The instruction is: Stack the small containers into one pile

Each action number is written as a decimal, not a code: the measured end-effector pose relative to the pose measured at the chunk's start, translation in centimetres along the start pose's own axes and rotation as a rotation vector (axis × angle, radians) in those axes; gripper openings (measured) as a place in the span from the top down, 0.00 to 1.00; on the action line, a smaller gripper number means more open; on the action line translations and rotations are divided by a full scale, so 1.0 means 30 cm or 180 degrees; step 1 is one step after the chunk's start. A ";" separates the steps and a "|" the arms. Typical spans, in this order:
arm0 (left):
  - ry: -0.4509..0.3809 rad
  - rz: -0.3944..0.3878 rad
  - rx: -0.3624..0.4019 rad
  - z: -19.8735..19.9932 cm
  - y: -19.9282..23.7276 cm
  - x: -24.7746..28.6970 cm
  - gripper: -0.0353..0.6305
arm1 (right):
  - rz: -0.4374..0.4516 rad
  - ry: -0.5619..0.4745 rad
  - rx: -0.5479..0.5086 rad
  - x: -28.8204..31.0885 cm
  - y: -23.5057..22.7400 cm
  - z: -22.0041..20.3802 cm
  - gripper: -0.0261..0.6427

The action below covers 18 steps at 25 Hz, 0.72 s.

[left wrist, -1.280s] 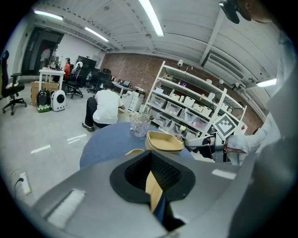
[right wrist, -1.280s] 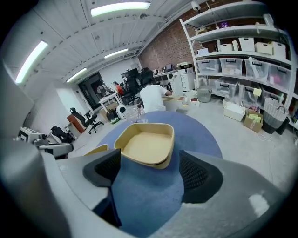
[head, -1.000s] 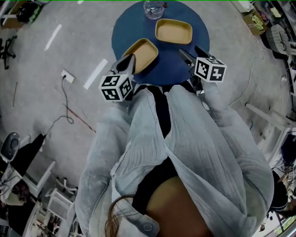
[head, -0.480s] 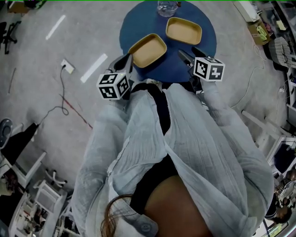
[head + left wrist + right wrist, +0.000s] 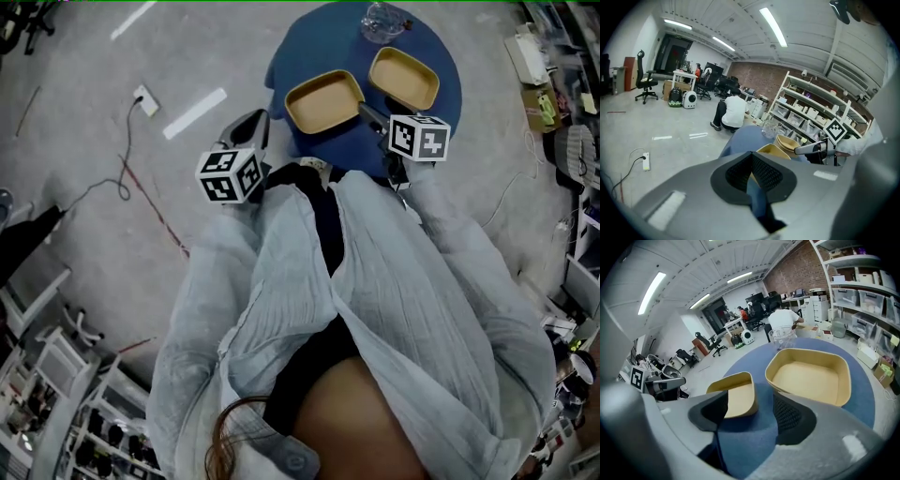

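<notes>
Two tan containers lie side by side on the round blue table (image 5: 441, 103): the nearer one (image 5: 323, 100) (image 5: 736, 397) and the farther one (image 5: 404, 77) (image 5: 811, 376). My right gripper (image 5: 366, 109) (image 5: 750, 416) reaches over the table's near edge. Its jaws are closing, with the nearer container's corner at their mouth, and the pads do not press on it. My left gripper (image 5: 253, 120) (image 5: 751, 154) hangs over the floor left of the table, its tips together on nothing. In the left gripper view the containers (image 5: 780, 149) show ahead.
A clear glass (image 5: 384, 17) (image 5: 782, 337) stands at the table's far edge. A cable with a socket (image 5: 142, 97) and white tape strips (image 5: 195, 112) lie on the grey floor. A person in white (image 5: 731, 110) crouches beyond the table; shelves (image 5: 811, 112) line the wall.
The head view has swung left, so the table now sits further right. My right gripper has come closer to the nearer container's corner. The left gripper has kept its place.
</notes>
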<state>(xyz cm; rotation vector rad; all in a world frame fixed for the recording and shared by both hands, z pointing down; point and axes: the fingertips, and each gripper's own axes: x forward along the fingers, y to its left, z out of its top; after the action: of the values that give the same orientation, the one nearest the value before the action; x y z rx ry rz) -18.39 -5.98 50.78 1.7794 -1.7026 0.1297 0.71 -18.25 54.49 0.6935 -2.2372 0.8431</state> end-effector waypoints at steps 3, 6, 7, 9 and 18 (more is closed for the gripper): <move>-0.0029 0.0128 -0.0089 -0.011 0.030 -0.032 0.93 | 0.0055 0.0137 -0.0052 0.044 0.012 -0.007 0.52; -0.0040 0.0225 -0.0163 -0.025 0.054 -0.056 0.93 | 0.0069 0.0222 -0.0108 0.088 0.017 -0.003 0.52; -0.0043 0.0256 -0.0186 -0.030 0.062 -0.065 0.93 | 0.0075 0.0248 -0.0114 0.102 0.021 -0.002 0.52; -0.0052 0.0320 -0.0231 -0.041 0.078 -0.083 0.93 | 0.0091 0.0309 -0.0126 0.125 0.028 -0.004 0.52; -0.0054 0.0493 -0.0362 -0.085 0.129 -0.141 0.93 | 0.0038 0.0477 -0.0207 0.199 0.013 -0.005 0.55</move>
<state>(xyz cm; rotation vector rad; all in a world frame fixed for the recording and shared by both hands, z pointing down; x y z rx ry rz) -21.64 -0.80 52.13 1.5702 -1.8223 0.0832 -3.40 -19.36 58.70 0.5683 -2.1263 0.7977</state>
